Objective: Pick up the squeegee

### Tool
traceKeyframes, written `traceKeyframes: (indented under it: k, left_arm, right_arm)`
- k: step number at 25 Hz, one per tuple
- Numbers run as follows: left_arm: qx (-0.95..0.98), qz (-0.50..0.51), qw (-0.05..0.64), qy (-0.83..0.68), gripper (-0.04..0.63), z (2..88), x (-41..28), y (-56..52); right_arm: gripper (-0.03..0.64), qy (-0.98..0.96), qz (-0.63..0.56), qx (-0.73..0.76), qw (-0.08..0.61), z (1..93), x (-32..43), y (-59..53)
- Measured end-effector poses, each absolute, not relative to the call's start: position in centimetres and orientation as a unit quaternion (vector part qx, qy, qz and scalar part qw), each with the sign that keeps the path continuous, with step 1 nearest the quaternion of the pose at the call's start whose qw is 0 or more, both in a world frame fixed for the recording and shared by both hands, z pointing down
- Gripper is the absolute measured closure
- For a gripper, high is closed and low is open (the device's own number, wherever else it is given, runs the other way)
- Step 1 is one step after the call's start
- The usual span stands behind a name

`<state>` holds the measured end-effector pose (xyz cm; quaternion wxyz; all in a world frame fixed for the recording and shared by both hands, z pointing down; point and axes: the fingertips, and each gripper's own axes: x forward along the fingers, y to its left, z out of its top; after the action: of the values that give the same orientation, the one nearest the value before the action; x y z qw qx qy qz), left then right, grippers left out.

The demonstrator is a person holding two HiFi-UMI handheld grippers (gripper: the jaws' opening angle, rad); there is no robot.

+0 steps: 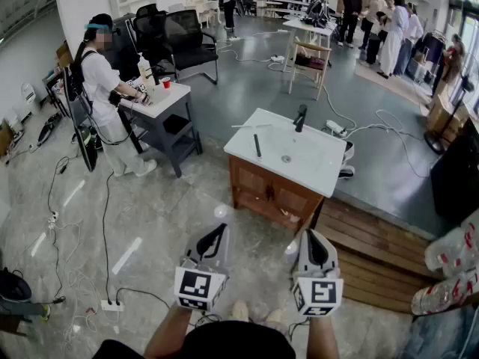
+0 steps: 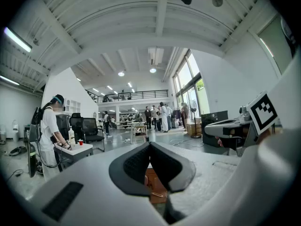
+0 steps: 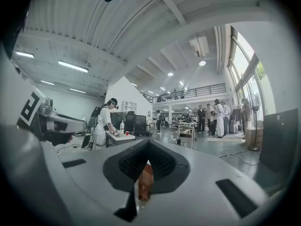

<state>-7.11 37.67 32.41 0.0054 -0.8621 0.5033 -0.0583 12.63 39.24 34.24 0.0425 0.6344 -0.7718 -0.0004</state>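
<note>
In the head view, bare floor point(image 1: 172, 215) lies open between both tools and the wooden cabinet point(image 1: 269, 189). On its white sink top point(image 1: 318, 163) the squeegee point(image 1: 256, 142) lies flat, a pale blade with a dark handle, left of the faucet point(image 1: 301, 117) and well apart from the left gripper point(image 1: 217, 230) and right gripper point(image 1: 310, 241). The left gripper view shows its jaws pressed together and empty, and the right gripper view shows the same, with cabinet wood beyond the tips.
</note>
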Motion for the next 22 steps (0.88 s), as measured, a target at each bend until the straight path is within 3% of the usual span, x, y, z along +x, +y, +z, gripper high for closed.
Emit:
traceKeyframes:
  k: [15, 22]
  left_arm:
    - [-0.864, -0.061, 0.002, 0.500, 0.594, 33.3, -8.0, 36.1]
    - [-0.860, -0.041, -0.015, 0.508, 0.594, 33.0, -9.0, 35.0]
  right_arm:
    - [0.618, -0.768, -0.008, 0.639, 0.034, 34.0, 11.7, 37.7]
    - [0.566, -0.777, 0.000, 0.628, 0.041, 34.8, 10.3, 36.6]
